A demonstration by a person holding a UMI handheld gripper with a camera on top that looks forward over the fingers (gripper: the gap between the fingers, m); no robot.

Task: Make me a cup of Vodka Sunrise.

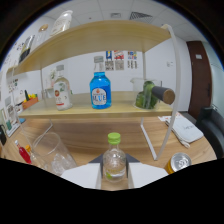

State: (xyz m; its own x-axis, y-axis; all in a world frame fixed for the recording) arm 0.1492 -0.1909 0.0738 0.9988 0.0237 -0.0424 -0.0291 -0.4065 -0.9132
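A small clear bottle with a green cap [114, 159] stands upright between my gripper's [115, 167] two fingers [84, 175], which press against its sides, so the gripper is shut on it. The bottle's base is hidden. Beyond it, a wooden shelf [75, 113] carries a blue-liquid bottle [100, 90] in the middle and a clear bottle with a red and white label [61, 93] to its left. An empty clear glass cup [50, 150] stands on the table left of the fingers.
A glass jar with green contents [145, 95] and a dark cylinder [163, 93] sit on the shelf's right end. A metal can [178, 162] stands right of the fingers, a white packet [186, 129] behind it, and a red object [22, 152] left of the cup.
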